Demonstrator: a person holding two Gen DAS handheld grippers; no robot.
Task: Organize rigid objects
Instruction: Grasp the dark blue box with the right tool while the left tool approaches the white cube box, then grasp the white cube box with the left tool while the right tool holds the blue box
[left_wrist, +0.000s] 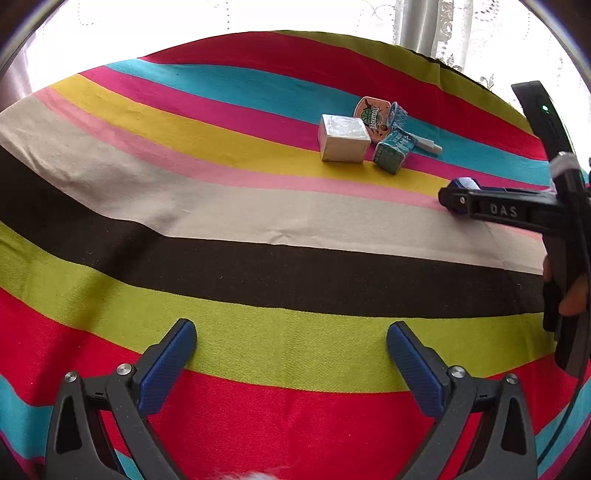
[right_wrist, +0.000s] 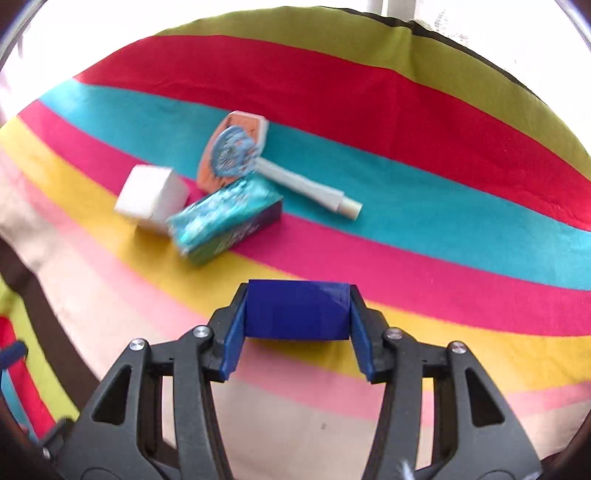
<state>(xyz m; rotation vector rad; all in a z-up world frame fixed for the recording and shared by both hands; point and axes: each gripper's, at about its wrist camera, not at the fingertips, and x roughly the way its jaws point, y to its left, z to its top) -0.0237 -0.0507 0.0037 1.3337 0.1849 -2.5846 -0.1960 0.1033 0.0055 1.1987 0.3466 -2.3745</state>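
My right gripper (right_wrist: 298, 295) is shut on a dark blue block (right_wrist: 297, 314), whose ends sit between the blue pads, just above the yellow stripe. In the left wrist view the same right gripper (left_wrist: 456, 197) reaches in from the right with the blue block (left_wrist: 464, 182) at its tip. Beyond it lies a cluster: a white box (right_wrist: 151, 195) (left_wrist: 343, 138), a teal box (right_wrist: 225, 218) (left_wrist: 391, 151), and an orange basketball toy board (right_wrist: 245, 127) (left_wrist: 371, 118) with a net hoop (right_wrist: 232, 153) and a white handle (right_wrist: 306, 184). Low over the red and green stripes, my left gripper (left_wrist: 291, 326) stands open with nothing in it.
A striped cloth (left_wrist: 221, 206) covers the whole surface. Its far edge meets a bright window with lace curtains (left_wrist: 443, 26). A person's hand (left_wrist: 570, 295) grips the right gripper's handle at the right edge.
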